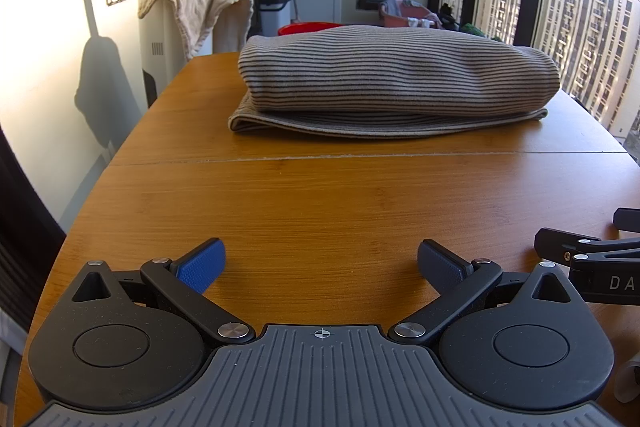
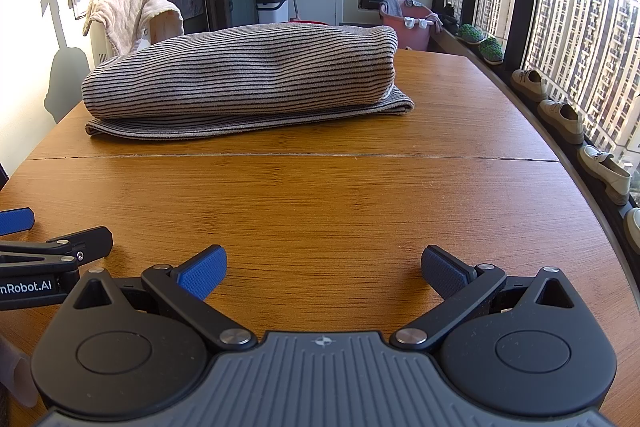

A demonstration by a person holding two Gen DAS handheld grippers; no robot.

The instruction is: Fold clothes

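Note:
A grey and black striped garment (image 1: 396, 79) lies folded in a thick bundle on the far half of the wooden table (image 1: 320, 207); it also shows in the right wrist view (image 2: 244, 75). My left gripper (image 1: 321, 263) is open and empty, low over the near table, well short of the garment. My right gripper (image 2: 323, 269) is open and empty beside it, also well short. Each gripper shows at the edge of the other's view: the right one (image 1: 592, 259) and the left one (image 2: 48, 251).
A chair draped with a cream towel (image 1: 192, 3) stands behind the table's far left corner. A pink laundry basket (image 2: 406, 23) sits on the floor beyond the table. Shoes (image 2: 560, 115) line the window sill along the right edge. A seam (image 2: 280, 157) crosses the tabletop.

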